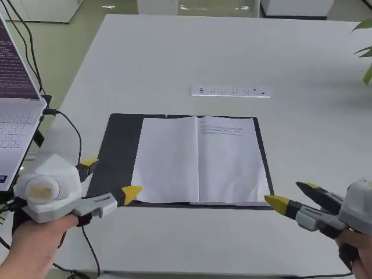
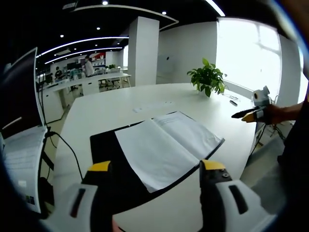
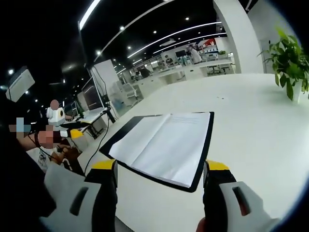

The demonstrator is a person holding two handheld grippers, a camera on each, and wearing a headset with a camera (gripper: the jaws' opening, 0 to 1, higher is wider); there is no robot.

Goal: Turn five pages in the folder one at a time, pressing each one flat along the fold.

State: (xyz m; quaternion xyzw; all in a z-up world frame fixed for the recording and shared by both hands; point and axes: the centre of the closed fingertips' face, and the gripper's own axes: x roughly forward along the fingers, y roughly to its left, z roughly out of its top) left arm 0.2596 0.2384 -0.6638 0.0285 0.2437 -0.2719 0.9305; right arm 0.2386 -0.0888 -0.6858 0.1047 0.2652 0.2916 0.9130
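A black folder [image 1: 119,152] lies open on the white table [image 1: 186,52], with white pages [image 1: 197,160] spread flat on both sides of its fold. The same folder [image 2: 108,154] shows in the left gripper view and again as the folder [image 3: 203,154] in the right gripper view. My left gripper [image 1: 110,179] hovers at the folder's near left corner, jaws wide open and empty. My right gripper [image 1: 296,193] hangs just off the near right corner, also open and empty. Neither touches the paper.
A white power strip [image 1: 230,91] lies beyond the folder. An open laptop [image 1: 14,110] stands at the left edge, with black cables [image 1: 72,131] trailing near the folder's left side. A potted plant [image 2: 207,77] sits at the table's far right.
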